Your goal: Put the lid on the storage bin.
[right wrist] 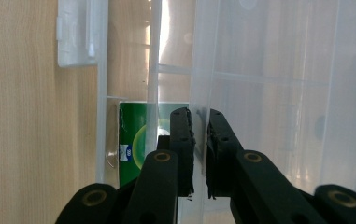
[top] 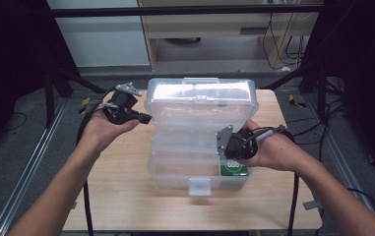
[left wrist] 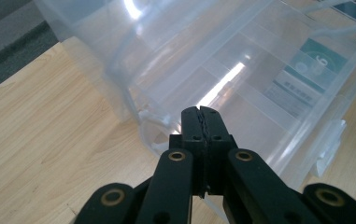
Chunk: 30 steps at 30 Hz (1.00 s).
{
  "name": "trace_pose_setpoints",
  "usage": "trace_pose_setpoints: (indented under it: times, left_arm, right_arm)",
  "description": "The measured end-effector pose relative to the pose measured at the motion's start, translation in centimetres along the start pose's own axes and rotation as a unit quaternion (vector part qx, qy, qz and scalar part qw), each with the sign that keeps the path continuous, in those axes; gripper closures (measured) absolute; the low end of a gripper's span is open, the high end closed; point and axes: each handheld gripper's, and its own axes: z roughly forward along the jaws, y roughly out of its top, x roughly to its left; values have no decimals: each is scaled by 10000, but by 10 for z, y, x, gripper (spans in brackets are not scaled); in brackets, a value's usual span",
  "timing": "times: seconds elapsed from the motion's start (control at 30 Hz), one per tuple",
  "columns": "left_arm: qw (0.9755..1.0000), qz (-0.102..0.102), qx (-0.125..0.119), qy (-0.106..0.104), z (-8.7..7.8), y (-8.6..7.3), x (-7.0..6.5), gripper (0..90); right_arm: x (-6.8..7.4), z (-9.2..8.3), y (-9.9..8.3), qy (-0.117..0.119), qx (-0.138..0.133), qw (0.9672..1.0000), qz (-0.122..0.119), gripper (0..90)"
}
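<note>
A clear plastic box (top: 200, 142) sits mid-tabletop with its lid up. The right tool (right wrist: 199, 114) pinches an inner tray wall (right wrist: 199, 70), while the left tool (left wrist: 200, 112) hangs closed and empty beside the box. If the thin wall slips, the tray could drop.

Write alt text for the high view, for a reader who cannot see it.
A clear plastic box stands open on a wooden table, its lid raised at the back. The right gripper grips an inner tray wall over a green packet; the left gripper, shut, hovers beside the box.
</note>
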Motion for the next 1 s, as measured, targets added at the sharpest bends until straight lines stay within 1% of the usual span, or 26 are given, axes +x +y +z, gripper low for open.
trace_pose_setpoints:
  times: [0.1,0.4,0.6,0.63,0.73,0.77,0.8,0.87,1.0]
  left_arm:
    - [9999,-108,-80,-37,0,0,3,899]
    - [9999,-89,-46,-37,4,-1,3,899]
    - [9999,-133,-37,-92,6,-7,0,899]
    - [9998,-146,-62,-108,7,-9,-1,899]
    - [9998,-119,-38,-142,6,-15,-4,899]
    - [9999,-81,-13,-139,6,-18,-7,899]
    - [9999,-81,-13,-139,6,-18,-7,899]
    - [9999,-38,31,-126,6,-22,-10,899]
    - [9998,-19,74,-169,6,-31,-15,899]
  right_arm:
    - [0,0,0,3,1,10000,-9,827]
    - [2,1,-1,30,6,10000,-15,825]
    - [5,1,-3,32,-47,10000,-2,813]
    - [6,0,-3,40,-58,10000,18,805]
    - [9,-2,-7,59,-146,9998,94,769]
    - [11,-2,-8,61,-172,9998,116,758]
    - [11,-2,-8,61,-172,9998,116,758]
    - [17,-5,-12,20,-246,9995,195,696]
    - [23,-10,-18,-92,-337,9989,309,610]
